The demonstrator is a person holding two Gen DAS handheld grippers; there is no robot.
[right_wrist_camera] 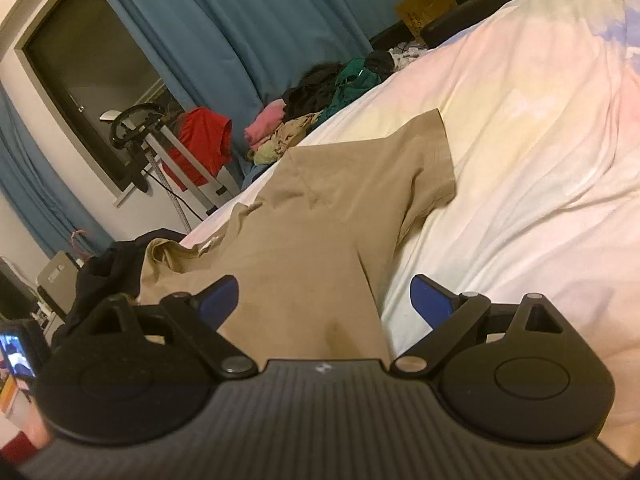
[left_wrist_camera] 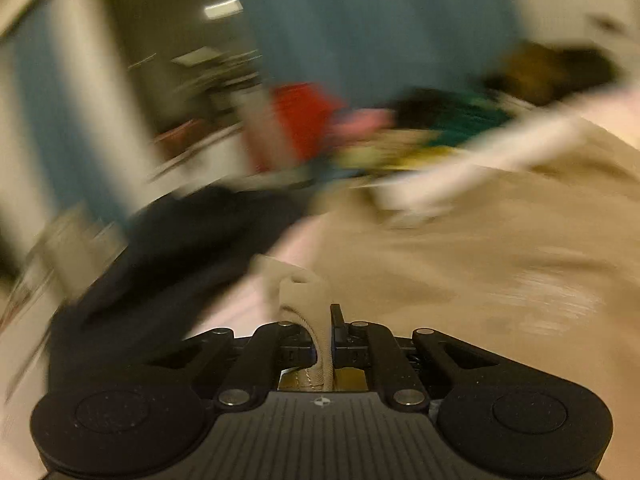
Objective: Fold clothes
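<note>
A tan short-sleeved shirt (right_wrist_camera: 312,220) lies spread on the pale bed cover (right_wrist_camera: 540,128). My left gripper (left_wrist_camera: 326,320) is shut on a bunched edge of the tan shirt (left_wrist_camera: 460,260); the cloth stands up between the fingers. The left wrist view is heavily motion-blurred. My right gripper (right_wrist_camera: 324,298) is open and empty, its blue-padded fingers (right_wrist_camera: 430,296) spread just above the near edge of the shirt. One sleeve (right_wrist_camera: 428,160) points toward the far side of the bed.
A pile of mixed clothes (right_wrist_camera: 320,108), pink, green and black, sits at the bed's far edge. A dark garment (right_wrist_camera: 108,276) lies at the left edge. Blue curtains (right_wrist_camera: 260,20), a red garment (right_wrist_camera: 202,144) on a stand and a paper bag (right_wrist_camera: 426,4) are beyond.
</note>
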